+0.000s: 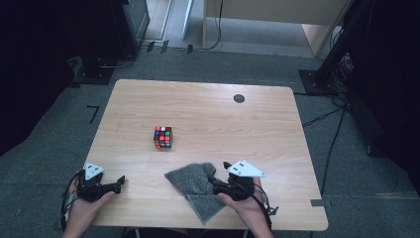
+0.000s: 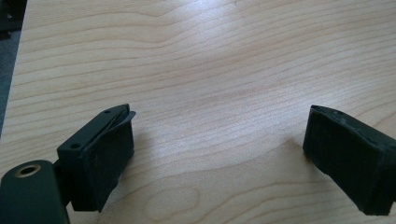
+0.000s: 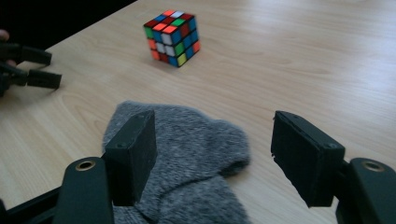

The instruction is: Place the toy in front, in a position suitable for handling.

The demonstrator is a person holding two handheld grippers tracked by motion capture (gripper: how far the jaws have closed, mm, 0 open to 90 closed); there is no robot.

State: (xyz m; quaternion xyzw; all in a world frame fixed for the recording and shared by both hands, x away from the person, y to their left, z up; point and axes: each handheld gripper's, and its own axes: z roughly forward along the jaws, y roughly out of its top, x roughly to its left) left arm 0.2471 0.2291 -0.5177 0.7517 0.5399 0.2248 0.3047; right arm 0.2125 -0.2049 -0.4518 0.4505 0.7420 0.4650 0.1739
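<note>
Your right tool hangs open over the grey sock, ready to pinch it; your left tool rests open on the worktop.

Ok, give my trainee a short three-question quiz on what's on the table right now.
1. True or false: the right claw is clamped shut on the grey cloth.
2. Which thing lies farther from the person: A) the puzzle cube or B) the grey cloth?
3. What lies between the left claw pads?

Key:
1. False. Its jaws stand apart; the cloth lies beneath and between them, but the pads do not press on it.
2. A, the puzzle cube, near the middle of the table.
3. Nothing but bare wooden tabletop; that claw is open.
</note>
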